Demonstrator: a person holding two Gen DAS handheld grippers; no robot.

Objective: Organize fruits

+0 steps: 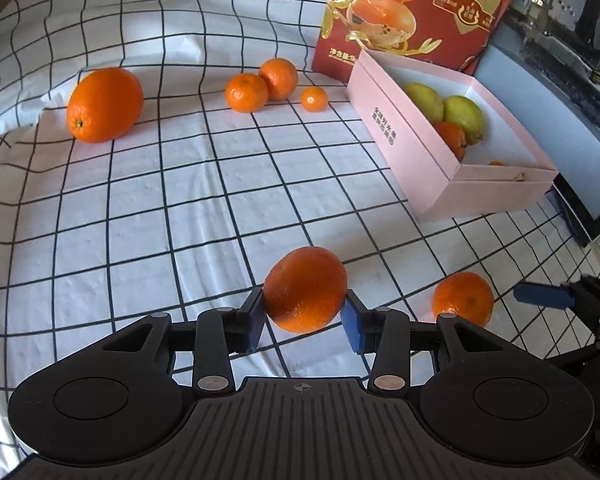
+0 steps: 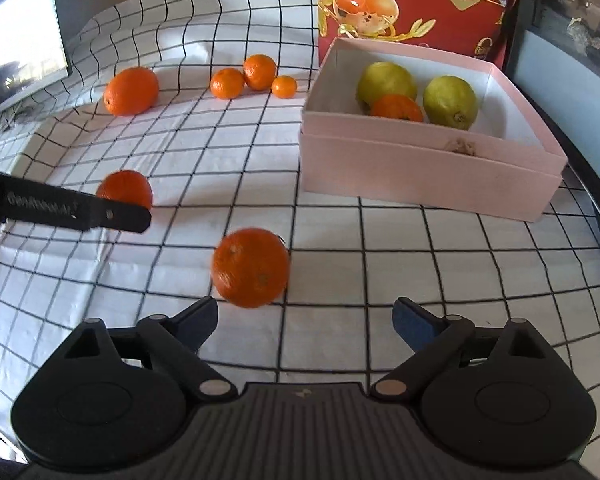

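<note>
1. Fingers (image 1: 255, 312) of the left gripper (image 1: 305, 309) pinch an orange (image 1: 305, 289) just above the checked worktop (image 1: 140, 208).
2. Right gripper (image 2: 305, 316) hovers spread wide, holding nothing, behind a second orange (image 2: 251, 266).
3. Pink box (image 2: 428, 168) holds two lemons (image 2: 450, 101) and a mandarin (image 2: 396, 107).

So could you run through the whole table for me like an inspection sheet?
Surface: checked cloth, wrinkled at the back.
Job's things: pink box holding two lemons and one orange; six oranges loose on the cloth, the big orange farthest left.
Clutter: red carton standing behind the box.
Grippers: left gripper shut on held orange; right gripper open, near orange just ahead of it.
Cables: nothing seen.
Surroundings: screen at left, dark equipment at right.
</note>
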